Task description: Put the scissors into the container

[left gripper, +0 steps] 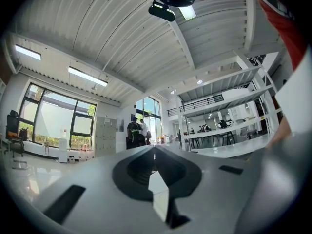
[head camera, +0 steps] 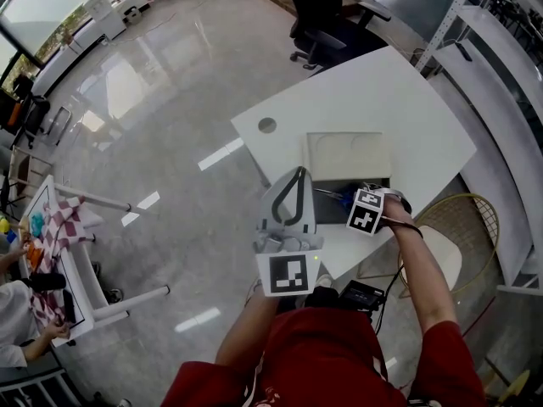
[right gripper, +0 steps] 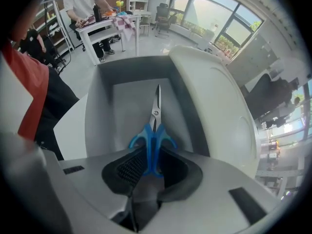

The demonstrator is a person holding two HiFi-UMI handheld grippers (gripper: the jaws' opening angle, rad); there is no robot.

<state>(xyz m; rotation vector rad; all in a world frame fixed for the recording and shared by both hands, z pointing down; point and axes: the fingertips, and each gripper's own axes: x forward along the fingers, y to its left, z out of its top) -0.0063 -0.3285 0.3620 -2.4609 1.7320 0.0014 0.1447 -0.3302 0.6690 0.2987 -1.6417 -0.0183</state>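
Blue-handled scissors [right gripper: 155, 130] hang with closed blades pointing down into an open grey container [right gripper: 105, 111]. My right gripper [right gripper: 148, 165] is shut on their handles. In the head view that gripper [head camera: 346, 198] reaches over the dark container [head camera: 331, 187] on the white table [head camera: 365, 91], and only a bit of the blue scissors [head camera: 340, 199] shows there. My left gripper [head camera: 294, 176] is held up off the table edge, shut and holding nothing. In its own view, the left gripper [left gripper: 153, 152] looks up at the ceiling.
The container's pale lid [head camera: 348, 155] lies just behind it; it fills the right side of the right gripper view [right gripper: 214, 106]. A yellow wire chair [head camera: 462, 231] stands right of the table, an office chair [head camera: 327, 41] beyond it. A person [head camera: 17, 316] sits at a far-left table.
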